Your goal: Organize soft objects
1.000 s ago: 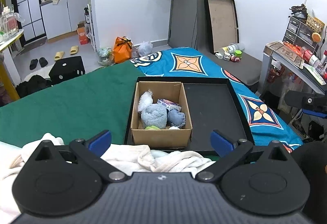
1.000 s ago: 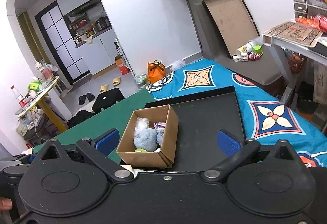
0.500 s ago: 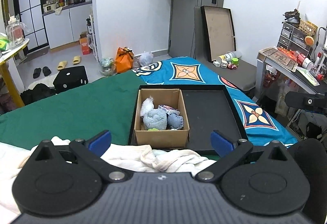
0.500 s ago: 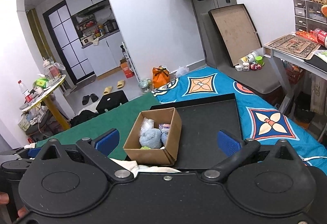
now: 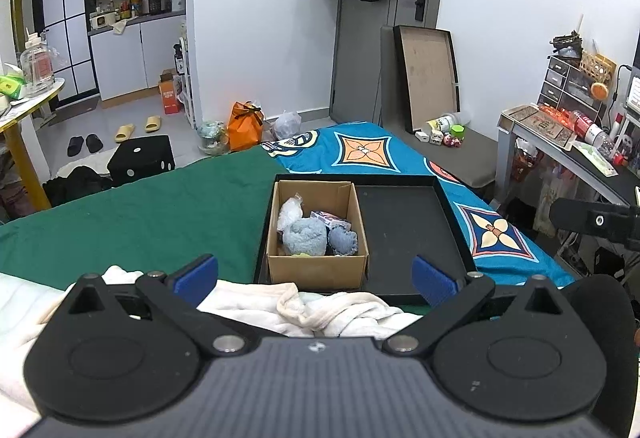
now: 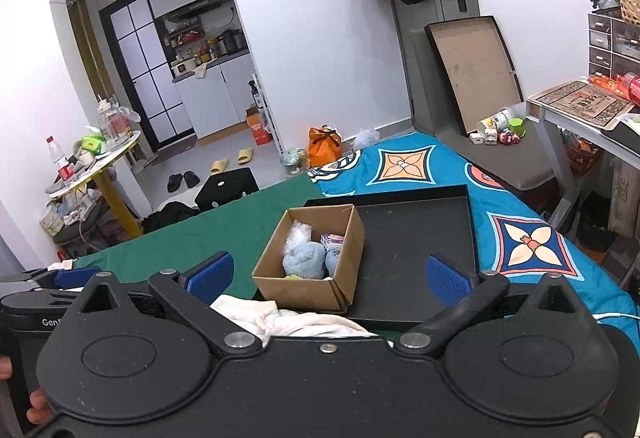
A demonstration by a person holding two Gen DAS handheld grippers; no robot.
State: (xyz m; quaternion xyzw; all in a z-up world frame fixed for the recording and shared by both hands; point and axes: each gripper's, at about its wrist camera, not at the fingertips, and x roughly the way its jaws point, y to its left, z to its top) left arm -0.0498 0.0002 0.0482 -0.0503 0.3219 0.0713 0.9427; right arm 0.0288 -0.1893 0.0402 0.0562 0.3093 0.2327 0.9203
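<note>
An open cardboard box [image 5: 317,270] [image 6: 298,288] stands in the left part of a shallow black tray [image 5: 404,222] [image 6: 416,234] on the bed. It holds a light-blue fluffy ball [image 5: 304,237] [image 6: 303,261], a darker blue-grey one [image 5: 343,241], a clear plastic bag [image 5: 290,212] and a small printed packet [image 5: 328,219]. A white towel [image 5: 320,312] [image 6: 276,316] lies crumpled in front of the box. My left gripper [image 5: 316,278] and right gripper [image 6: 326,274] both hang open and empty above the towel, short of the box.
A green sheet [image 5: 140,214] and a blue patterned cover [image 5: 368,154] lie on the bed. Right of the bed stand a desk [image 5: 572,146] and a grey bench [image 5: 460,150]. A black stool [image 5: 140,160] and an orange bag [image 5: 245,126] sit on the floor beyond.
Both grippers have drawn back and risen from the box, which looks smaller and farther now. Both stay open. The box's contents have not moved.
</note>
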